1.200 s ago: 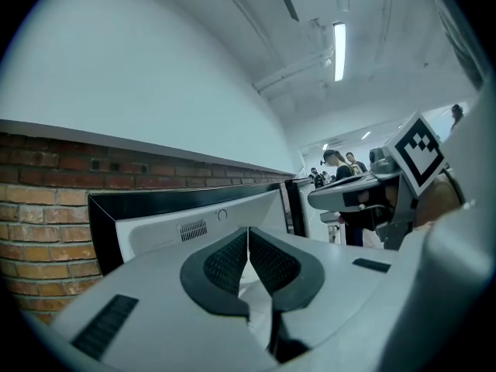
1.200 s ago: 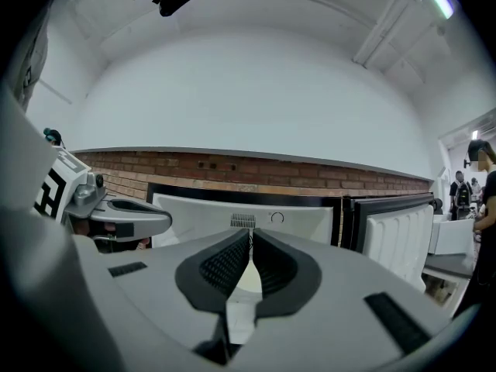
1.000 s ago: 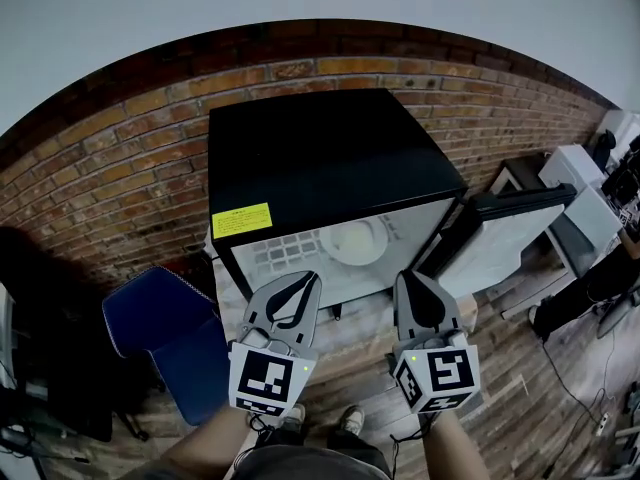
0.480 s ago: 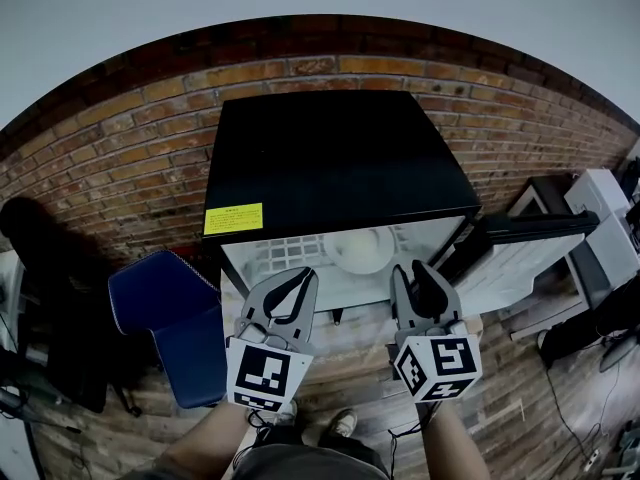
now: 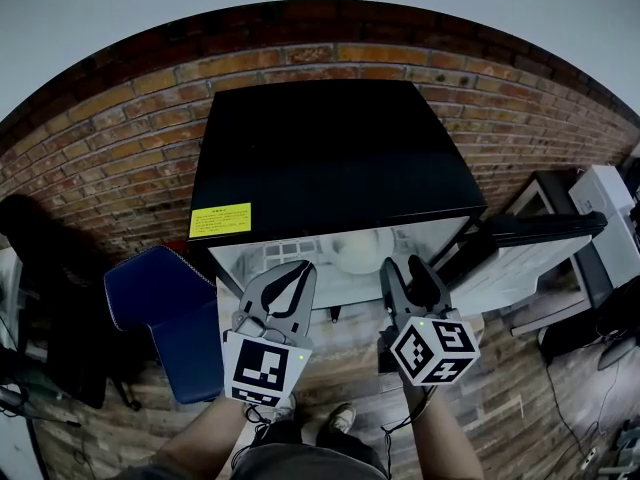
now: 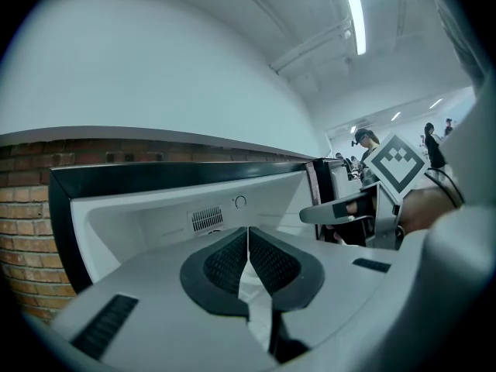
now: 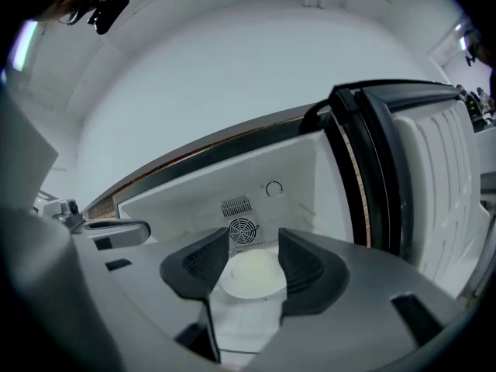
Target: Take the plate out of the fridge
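Observation:
A black mini fridge (image 5: 330,158) stands against the brick wall with its door (image 5: 530,248) swung open to the right. Inside, a white plate (image 5: 352,254) lies on the white shelf. In the right gripper view the plate (image 7: 249,276) shows beyond the gap between the jaws, under the round fan grille. My right gripper (image 5: 403,266) hovers just in front of the fridge opening; its jaws are opening and nothing is between them. My left gripper (image 5: 298,271) hangs beside it at the left, shut and empty, and points into the fridge interior (image 6: 155,215).
A blue padded seat (image 5: 160,313) stands on the floor left of the fridge. A yellow label (image 5: 220,220) sits on the fridge's front left corner. Wooden planks lie on the floor under the grippers. White equipment (image 5: 610,198) stands at the far right.
The right gripper's jaws have gone from shut to spread apart. Both grippers sit slightly closer to the fridge opening, and less of the plate shows from above.

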